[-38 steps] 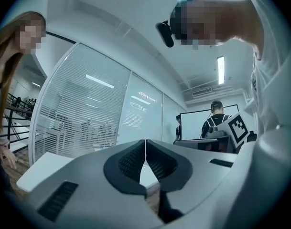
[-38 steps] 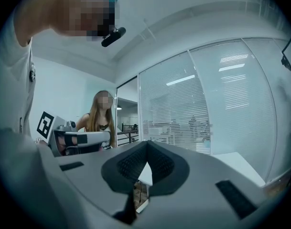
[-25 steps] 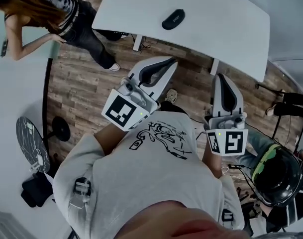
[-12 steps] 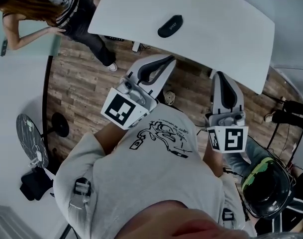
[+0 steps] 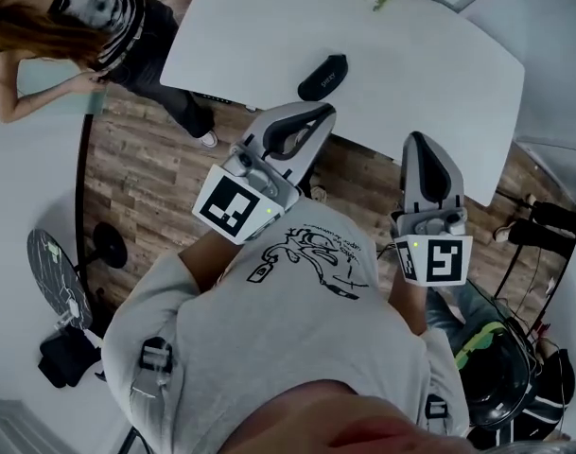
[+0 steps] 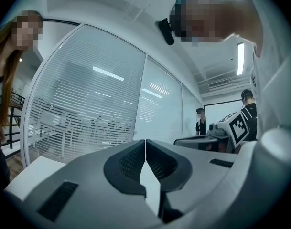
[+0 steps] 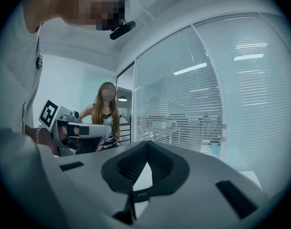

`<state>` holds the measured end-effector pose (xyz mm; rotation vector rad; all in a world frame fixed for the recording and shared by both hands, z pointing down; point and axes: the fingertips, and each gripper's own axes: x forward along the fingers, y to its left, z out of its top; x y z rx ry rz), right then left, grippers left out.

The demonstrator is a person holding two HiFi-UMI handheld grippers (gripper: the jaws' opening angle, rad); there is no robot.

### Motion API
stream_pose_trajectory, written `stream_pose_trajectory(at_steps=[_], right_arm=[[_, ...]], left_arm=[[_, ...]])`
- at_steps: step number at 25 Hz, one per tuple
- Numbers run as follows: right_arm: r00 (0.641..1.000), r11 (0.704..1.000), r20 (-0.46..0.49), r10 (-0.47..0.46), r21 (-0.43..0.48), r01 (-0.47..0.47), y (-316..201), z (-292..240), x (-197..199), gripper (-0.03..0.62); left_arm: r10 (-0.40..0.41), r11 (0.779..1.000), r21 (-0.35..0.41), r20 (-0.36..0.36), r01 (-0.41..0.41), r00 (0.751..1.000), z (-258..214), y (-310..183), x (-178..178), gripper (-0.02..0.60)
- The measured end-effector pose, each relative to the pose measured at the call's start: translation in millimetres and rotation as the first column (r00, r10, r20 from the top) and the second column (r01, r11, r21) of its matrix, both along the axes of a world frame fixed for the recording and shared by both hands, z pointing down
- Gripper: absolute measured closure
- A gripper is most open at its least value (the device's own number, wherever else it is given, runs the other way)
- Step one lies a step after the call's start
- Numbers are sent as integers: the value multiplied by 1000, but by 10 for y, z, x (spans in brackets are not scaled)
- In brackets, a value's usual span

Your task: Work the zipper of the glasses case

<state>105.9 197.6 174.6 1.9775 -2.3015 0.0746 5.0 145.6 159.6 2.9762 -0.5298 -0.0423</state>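
By the look of it, none of the task has been started. The case [image 5: 322, 77], a dark oval pouch, lies alone on the white worktop [image 5: 429, 74] in the upper middle of the head view, and neither tool touches it. I cannot tell whether its zipper is open or closed: it is too small in that view, and neither gripper view shows it.

The left tool [image 5: 313, 119] is held out from the person's chest at centre frame. Its tip is near the worktop's near edge, just below the case in the frame but clear of it. The left gripper view shows its jaws pressed together with nothing between them.

The right tool [image 5: 422, 145] sits to the lower right of the case, well apart from it. Its jaws are likewise closed and empty in the right gripper view.

I judge that everything remains to be done: bring both tools to the case, steady it with one, catch the zipper pull with the other, and run it along the track.
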Motion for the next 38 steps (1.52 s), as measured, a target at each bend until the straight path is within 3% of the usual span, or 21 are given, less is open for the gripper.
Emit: stream_pose_trajectory(at_steps=[14, 22, 26, 29, 32, 35, 38], right_arm=[[996, 999, -87, -18, -52, 14, -1376, 91, 74, 589], [983, 996, -180, -48, -78, 34, -1777, 332, 175, 589], [962, 986, -242, -124, -136, 93, -1880, 622, 215, 588], [924, 961, -314, -216, -236, 144, -1949, 998, 300, 588], [855, 919, -385, -346, -324, 226, -2064, 1420, 366, 588], [739, 837, -433, -517, -437, 329, -2182, 1885, 359, 583], [614, 734, -431, -662, -540, 412, -2276, 2293, 305, 565]], left_arm=[[67, 997, -26, 42, -66, 997, 133, -1309, 158, 560], [144, 987, -88, 87, -137, 986, 423, -1579, 341, 560], [168, 979, -134, 113, -152, 979, 680, -1634, 436, 560], [179, 979, -123, 141, -163, 974, 962, -1685, 526, 560], [201, 972, -163, 212, -168, 957, 1416, -1686, 611, 560], [237, 957, -231, 286, -174, 928, 1948, -1643, 669, 560], [270, 943, -284, 352, -173, 896, 2429, -1587, 723, 560]])
